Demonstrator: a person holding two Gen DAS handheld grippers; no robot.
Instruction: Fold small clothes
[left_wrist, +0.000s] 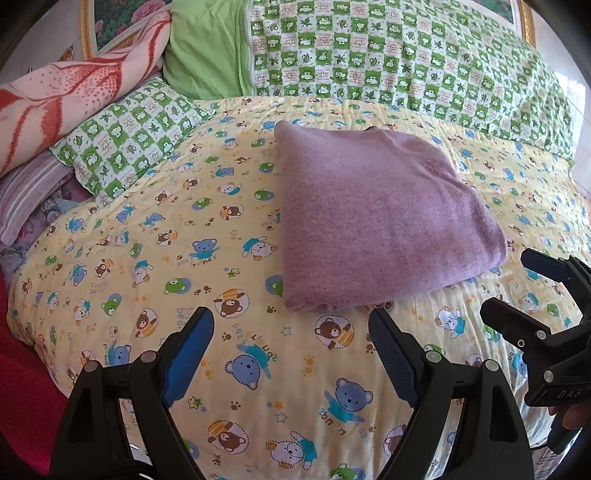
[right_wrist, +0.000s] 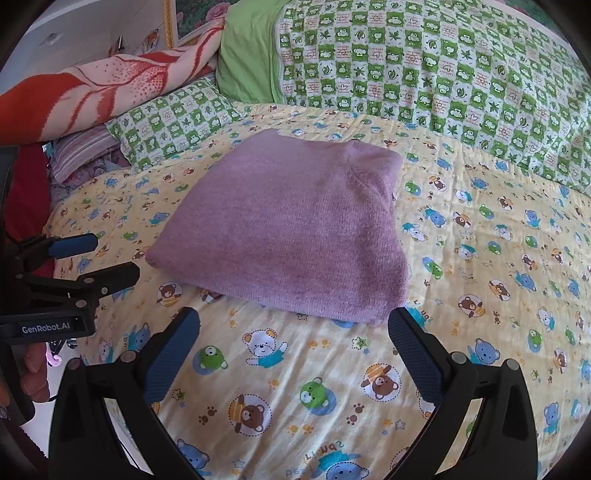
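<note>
A purple knit garment (left_wrist: 380, 218) lies folded into a compact rectangle on the yellow bear-print sheet (left_wrist: 155, 258); it also shows in the right wrist view (right_wrist: 291, 236). My left gripper (left_wrist: 291, 325) is open and empty, just short of the garment's near edge. My right gripper (right_wrist: 293, 325) is open and empty, close to the garment's near edge. The right gripper also shows at the right of the left wrist view (left_wrist: 509, 280), and the left gripper at the left of the right wrist view (right_wrist: 114, 254).
A green checked quilt (left_wrist: 406, 62) lies across the back of the bed. A green checked pillow (left_wrist: 125, 144) and a red-and-cream blanket (left_wrist: 66, 92) are stacked at the back left. A red cloth (left_wrist: 22, 387) hangs at the left bed edge.
</note>
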